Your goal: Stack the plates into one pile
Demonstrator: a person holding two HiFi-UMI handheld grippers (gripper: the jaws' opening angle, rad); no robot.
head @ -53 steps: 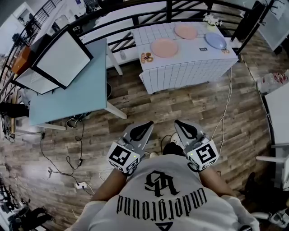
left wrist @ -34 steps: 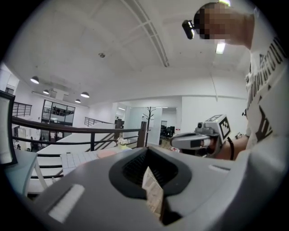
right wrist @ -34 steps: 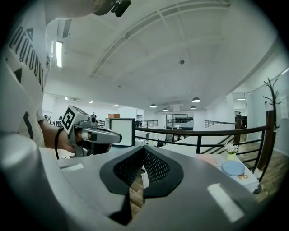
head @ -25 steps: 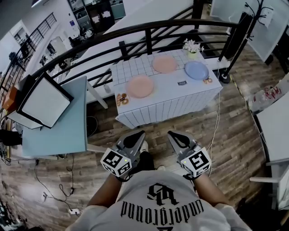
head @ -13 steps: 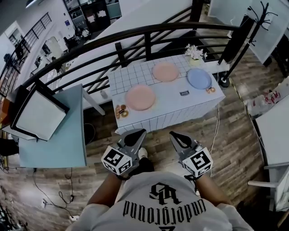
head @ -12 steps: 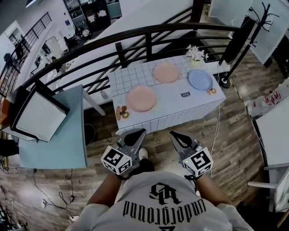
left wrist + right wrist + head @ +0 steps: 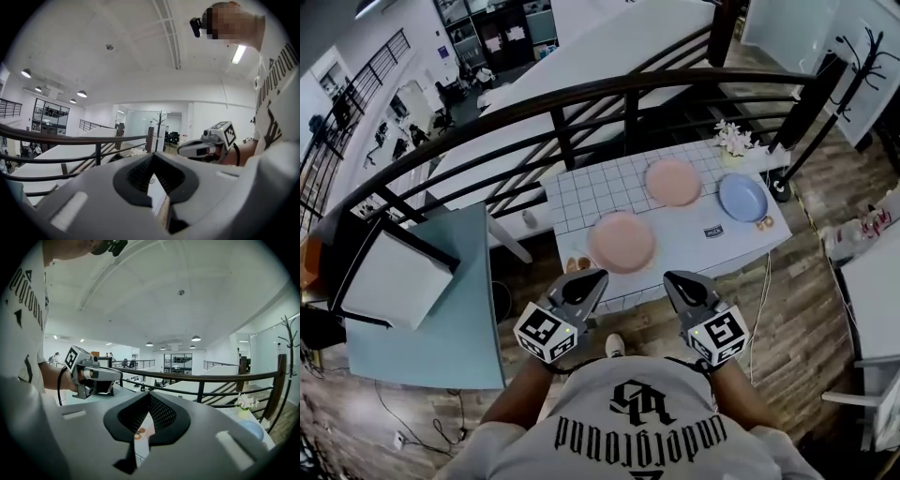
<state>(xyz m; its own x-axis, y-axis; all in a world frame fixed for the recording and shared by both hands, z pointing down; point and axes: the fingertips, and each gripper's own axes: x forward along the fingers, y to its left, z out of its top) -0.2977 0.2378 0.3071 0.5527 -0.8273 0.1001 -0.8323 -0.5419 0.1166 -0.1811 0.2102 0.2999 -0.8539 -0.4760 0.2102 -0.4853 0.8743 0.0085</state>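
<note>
Three plates lie apart on the white grid-cloth table: a pink plate near the front edge, a second pink plate further back, and a blue plate at the right. My left gripper and right gripper hang side by side just short of the table's front edge, both shut and holding nothing. The left gripper view shows the shut left gripper with the right gripper beside it. In the right gripper view the blue plate peeks over the right gripper.
A vase of white flowers stands at the table's back right, with a small card near the blue plate. A black railing runs behind the table. A teal table holding a white board stands to the left. A coat stand is at the right.
The person has walked up to the table. It has come much closer, and the front pink plate now lies just beyond the gripper tips. Both grippers have stayed shut.
</note>
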